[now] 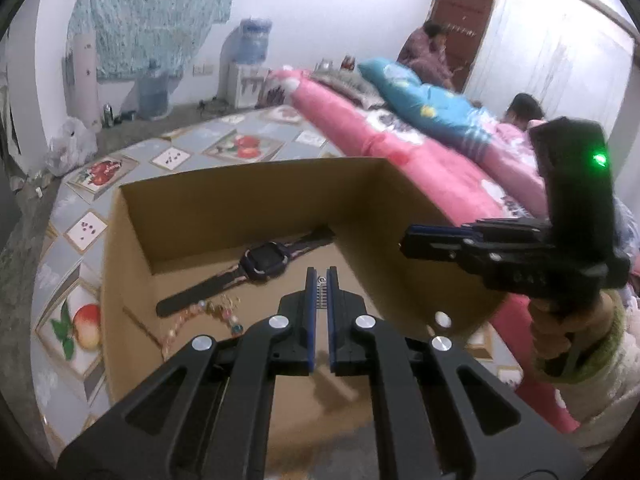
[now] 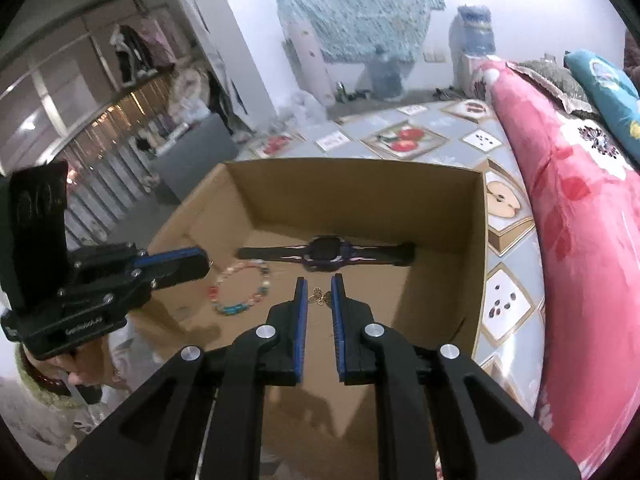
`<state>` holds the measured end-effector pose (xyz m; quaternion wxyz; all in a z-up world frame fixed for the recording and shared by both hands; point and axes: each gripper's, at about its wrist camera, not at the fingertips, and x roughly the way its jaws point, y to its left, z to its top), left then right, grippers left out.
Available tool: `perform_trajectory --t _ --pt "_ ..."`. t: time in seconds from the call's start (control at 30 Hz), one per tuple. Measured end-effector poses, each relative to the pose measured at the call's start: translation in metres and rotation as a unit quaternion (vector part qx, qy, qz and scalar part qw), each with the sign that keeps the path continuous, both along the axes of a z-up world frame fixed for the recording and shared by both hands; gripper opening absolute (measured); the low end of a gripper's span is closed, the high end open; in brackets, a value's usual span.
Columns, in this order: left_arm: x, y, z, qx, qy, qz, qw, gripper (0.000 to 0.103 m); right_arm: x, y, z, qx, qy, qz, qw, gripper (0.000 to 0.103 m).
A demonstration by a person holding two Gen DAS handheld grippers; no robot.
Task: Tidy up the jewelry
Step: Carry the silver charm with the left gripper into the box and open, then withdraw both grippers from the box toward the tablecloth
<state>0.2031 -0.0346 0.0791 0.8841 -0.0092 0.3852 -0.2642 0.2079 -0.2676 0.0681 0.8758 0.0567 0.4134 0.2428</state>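
Right wrist view is showing the right gripper (image 2: 319,295) hanging open around a gold butterfly pendant (image 2: 319,297) on the open brown cardboard box (image 2: 360,188) floor, beside a beaded bracelet (image 2: 240,288) and dark wristwatch (image 2: 326,255); the left view is hiding it. Left gripper (image 1: 321,294) is nearly closed on a small silver clip (image 1: 321,295).

Left hand-held gripper (image 1: 321,280): black linkage arms with round silver pivot screws; fingers (image 1: 309,312) faced with blue pads; right hand-held gripper (image 2: 319,286) of identical build; its black rear housing carries a green indicator light; bare-skinned hand (image 1: 560,340) below, sleeve cuff green-trimmed.
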Motion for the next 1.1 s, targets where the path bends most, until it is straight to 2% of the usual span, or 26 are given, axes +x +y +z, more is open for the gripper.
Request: perform_trajectory --t 0.1,0.2,0.3,0.47,0.57,0.73,0.87,1.0,1.1 --pt "0.022 -0.010 -0.006 0.024 0.013 0.004 0.9996 0.004 0.011 0.002 -0.007 -0.018 0.009 -0.003 1.000 0.013" --pt "0.031 -0.017 -0.011 0.029 0.019 0.009 0.9994 0.011 0.013 0.000 -0.010 -0.014 0.014 -0.005 1.000 0.014" --pt "0.033 -0.018 -0.011 0.030 0.012 0.016 0.9993 0.018 0.014 -0.008 -0.008 -0.007 0.008 -0.010 1.000 0.020" --pt "0.027 -0.015 -0.006 0.025 0.005 0.024 0.9994 0.018 0.001 -0.020 0.004 0.006 -0.012 -0.018 1.000 0.020" --pt "0.014 -0.012 0.005 0.019 -0.014 0.024 0.9994 0.020 -0.014 -0.029 0.018 0.021 -0.030 -0.021 0.999 0.021" --pt "-0.036 0.000 0.030 0.001 -0.071 0.020 0.9973 0.044 -0.064 -0.052 0.039 0.055 -0.083 -0.026 0.995 0.026" --pt "-0.085 0.011 0.034 0.000 -0.097 0.006 0.9952 0.055 -0.115 -0.072 0.040 0.066 -0.113 -0.035 0.991 0.027" --pt "-0.126 0.020 0.023 0.006 -0.098 0.000 0.9951 0.070 -0.156 -0.082 0.017 0.059 -0.094 -0.048 0.993 0.027" --pt "-0.150 0.024 0.007 -0.002 -0.081 -0.007 0.9967 0.078 -0.168 -0.076 -0.017 0.045 -0.042 -0.054 0.997 0.027"
